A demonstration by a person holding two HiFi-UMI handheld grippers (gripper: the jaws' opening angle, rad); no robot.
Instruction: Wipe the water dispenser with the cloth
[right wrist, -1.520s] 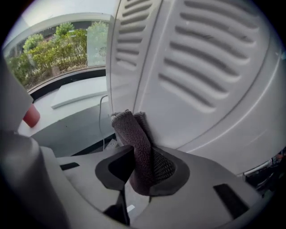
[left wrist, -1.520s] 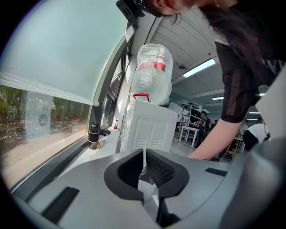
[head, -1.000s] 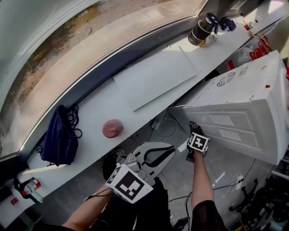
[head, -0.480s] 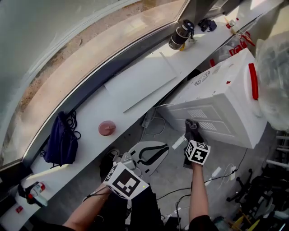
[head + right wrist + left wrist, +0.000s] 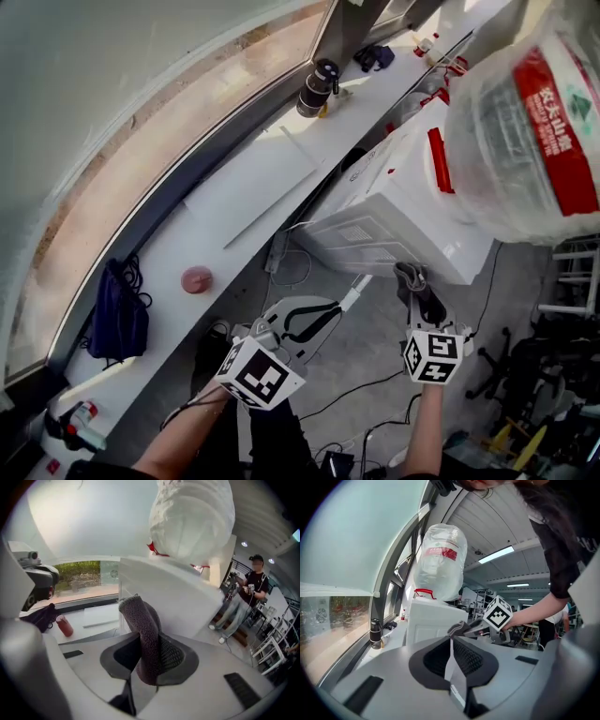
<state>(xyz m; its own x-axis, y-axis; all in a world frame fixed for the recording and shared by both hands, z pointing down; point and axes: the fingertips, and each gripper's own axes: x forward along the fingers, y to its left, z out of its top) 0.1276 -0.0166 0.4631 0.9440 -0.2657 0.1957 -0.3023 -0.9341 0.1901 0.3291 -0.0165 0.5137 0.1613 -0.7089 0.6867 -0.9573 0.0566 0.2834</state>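
Logged the right claw (image 5: 149,665) pinching a dark grey cloth (image 5: 143,625), with the fabric standing up in a folded loop past the tips. Placed the white water dispenser (image 5: 398,211) directly ahead of that claw, cloth end right at its vented side panel (cannot tell whether touching). Marked a plastic-wrapped water bottle (image 5: 525,112) with a red label seated on the dispenser, beyond the claw. Found the left claw (image 5: 451,660) pressed together on nothing, held to the left of the right claw, well apart from the dispenser and aimed toward it. Spotted beyond the left claw, along the window bench (image 5: 169,267): a dark flask (image 5: 317,86), a red lid (image 5: 196,278), a blue bag (image 5: 117,314). Saw cables (image 5: 361,386) on the floor (image 5: 375,342) under both claws.
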